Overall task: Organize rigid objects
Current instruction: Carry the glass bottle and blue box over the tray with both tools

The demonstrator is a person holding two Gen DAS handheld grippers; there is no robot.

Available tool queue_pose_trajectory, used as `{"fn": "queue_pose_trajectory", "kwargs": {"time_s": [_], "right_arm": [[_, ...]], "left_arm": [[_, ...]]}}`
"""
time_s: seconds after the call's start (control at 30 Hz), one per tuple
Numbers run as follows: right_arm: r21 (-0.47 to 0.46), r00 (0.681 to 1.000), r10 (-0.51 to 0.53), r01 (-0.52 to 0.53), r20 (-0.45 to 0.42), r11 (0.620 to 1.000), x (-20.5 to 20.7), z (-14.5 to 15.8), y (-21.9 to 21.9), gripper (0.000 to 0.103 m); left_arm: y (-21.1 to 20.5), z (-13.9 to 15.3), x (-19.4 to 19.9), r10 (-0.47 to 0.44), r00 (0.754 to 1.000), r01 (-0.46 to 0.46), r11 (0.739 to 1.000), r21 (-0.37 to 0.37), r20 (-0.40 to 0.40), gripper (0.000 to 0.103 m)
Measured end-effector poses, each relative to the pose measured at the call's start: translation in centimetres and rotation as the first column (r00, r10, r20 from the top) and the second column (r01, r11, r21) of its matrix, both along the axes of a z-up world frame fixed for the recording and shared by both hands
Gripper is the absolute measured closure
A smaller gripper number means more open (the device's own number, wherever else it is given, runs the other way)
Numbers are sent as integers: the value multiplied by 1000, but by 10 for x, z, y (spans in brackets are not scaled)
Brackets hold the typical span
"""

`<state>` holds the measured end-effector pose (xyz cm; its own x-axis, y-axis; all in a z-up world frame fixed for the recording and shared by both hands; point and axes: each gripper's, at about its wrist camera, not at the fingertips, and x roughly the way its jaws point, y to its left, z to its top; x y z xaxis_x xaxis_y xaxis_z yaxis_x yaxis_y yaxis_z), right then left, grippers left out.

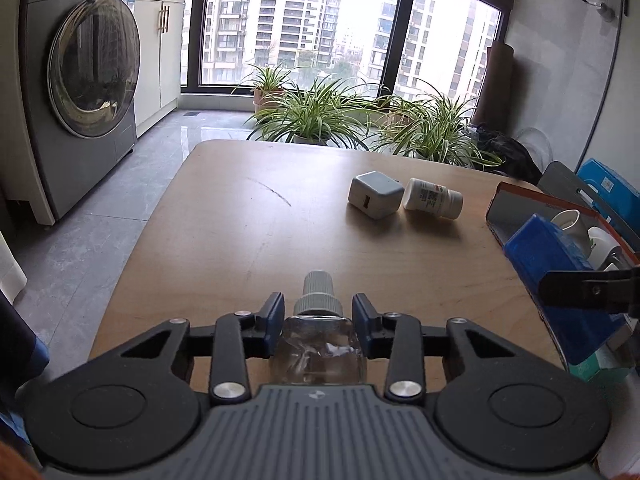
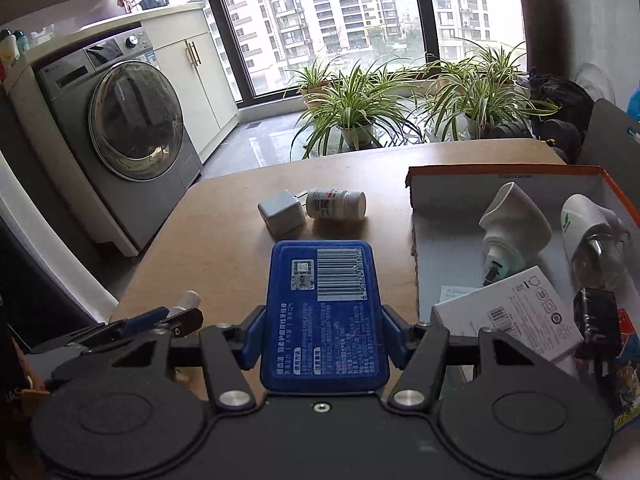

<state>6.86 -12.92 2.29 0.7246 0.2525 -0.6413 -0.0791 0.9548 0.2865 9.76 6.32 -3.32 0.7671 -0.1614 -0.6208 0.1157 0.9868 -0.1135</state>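
Tilting down over the wooden table point(image 1: 240, 216), the left gripper point(image 1: 318, 314) is clamped on a clear bottle point(image 1: 320, 350) with a grey ribbed cap. The right gripper point(image 2: 322, 328), angled down too, grips a blue case point(image 2: 326, 312) just left of the cardboard box point(image 2: 440, 184).

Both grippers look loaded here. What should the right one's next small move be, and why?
Probably carry the blue case rightward over the orange-rimmed box and lower it in. The right gripper already clamps the case, which is still beside the box, and similar items already lie inside.
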Motion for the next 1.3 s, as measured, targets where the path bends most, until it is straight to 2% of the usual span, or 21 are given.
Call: {"fn": "queue_pose_trajectory", "kwargs": {"time_s": [0.03,0.07,0.1,0.13,0.23,0.27,0.3,0.43,0.7,0.93,1.0,1.13,1.3], "right_arm": [[5,1000,-2,2,4,1000,-4,2,-3,32],[10,1000,-4,4,9,1000,-8,3,-6,32],[14,1000,-6,6,14,1000,-13,5,-8,32],[18,1000,-6,6,17,1000,-17,7,-10,32],[13,999,-10,9,31,1000,-28,12,-16,32],[12,999,-12,11,36,1000,-31,13,-18,32],[16,999,-14,13,40,1000,-33,15,-20,32],[8,998,-19,18,67,1000,-50,21,-26,32],[-40,990,-57,63,132,997,-92,34,-57,32],[-72,974,-139,153,178,986,-132,40,-105,32],[-74,970,-160,176,184,982,-139,39,-121,32],[-117,963,-177,204,204,972,-147,37,-143,32],[-92,955,-218,240,201,966,-153,28,-166,32]], "left_arm": [[-1,0,-3,-2,1000,2,1000,2,1,64],[-2,-2,-4,6,1000,-6,1000,6,-8,56],[-2,-4,-5,24,999,-24,1000,15,-26,35],[-2,-7,-7,39,999,-38,999,20,-32,29],[-6,-8,-16,22,1000,-22,997,68,-4,32],[-8,-8,-18,12,1000,-12,997,75,3,47],[-9,-7,-20,1,1000,-2,996,88,12,54],[-8,-2,-24,17,1000,-16,999,48,-2,54],[-31,36,-66,-9,997,10,1000,-18,73,54],[-88,68,-101,-88,990,100,989,-112,112,54],[-106,74,-106,-114,985,128,986,-109,128,54],[-134,76,-110,-150,981,165,979,-118,127,54],[-158,69,-110,-173,980,186,973,-138,95,54]]}}
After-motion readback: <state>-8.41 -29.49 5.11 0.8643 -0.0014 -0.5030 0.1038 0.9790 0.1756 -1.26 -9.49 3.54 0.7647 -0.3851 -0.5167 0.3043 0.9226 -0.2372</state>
